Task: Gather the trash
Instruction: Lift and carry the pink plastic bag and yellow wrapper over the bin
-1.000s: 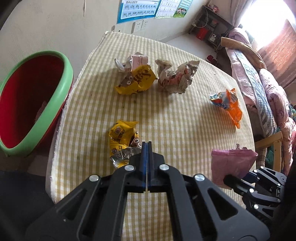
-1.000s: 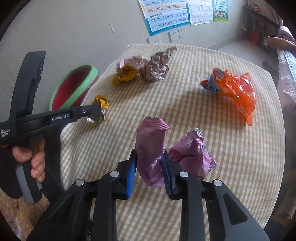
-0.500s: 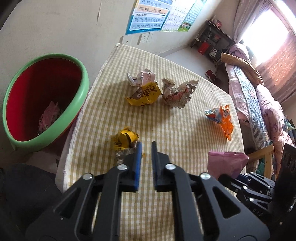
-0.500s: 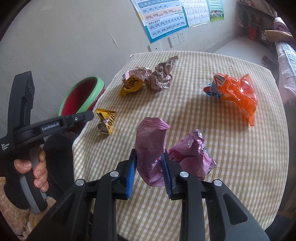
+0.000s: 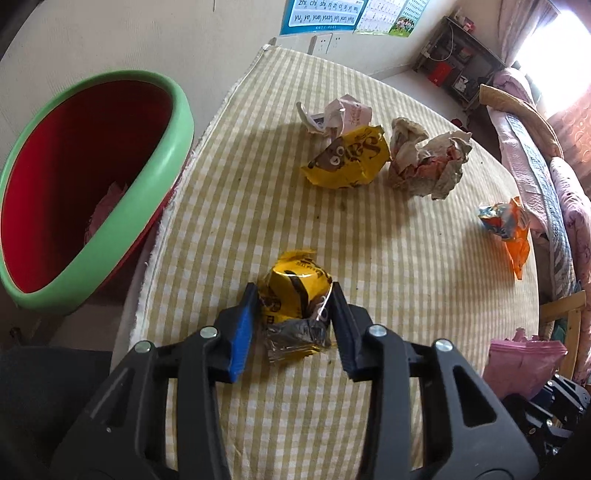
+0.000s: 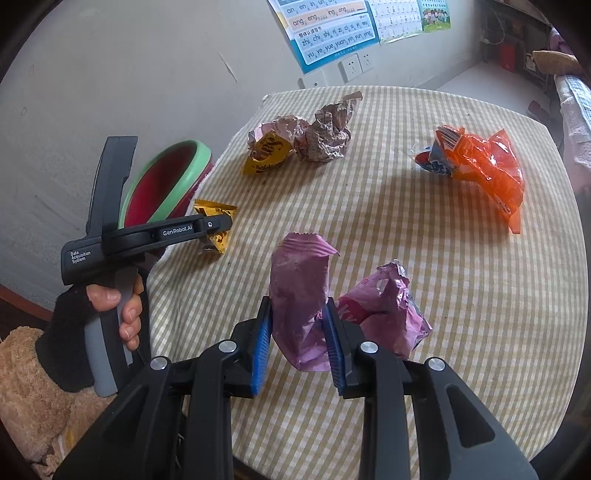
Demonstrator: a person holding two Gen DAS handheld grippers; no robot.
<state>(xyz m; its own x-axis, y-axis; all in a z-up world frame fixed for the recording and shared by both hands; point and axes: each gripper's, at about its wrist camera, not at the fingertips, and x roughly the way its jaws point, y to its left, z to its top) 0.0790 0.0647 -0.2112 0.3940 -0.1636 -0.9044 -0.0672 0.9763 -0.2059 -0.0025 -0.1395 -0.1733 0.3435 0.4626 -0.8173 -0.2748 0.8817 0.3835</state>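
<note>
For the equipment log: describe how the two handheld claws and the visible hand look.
Both claws, left claw and right claw, are black plastic with silver screws and blue ribbed pads. The left one carries white "GenRobot.AI" and "Data Acquisition System" lettering and a grey grip. The hand wears a black cuff.

On my left gripper [image 6: 218, 223] I read "GenRobot.AI" along the arm and "Data Acquisition System" near the handle. The wall poster [image 6: 332, 33] shows pinyin: "ang eng ing ong", "zhi chi shi ri zi ci si yi wu", "yu ye yue yuan yin yun ying".
</note>
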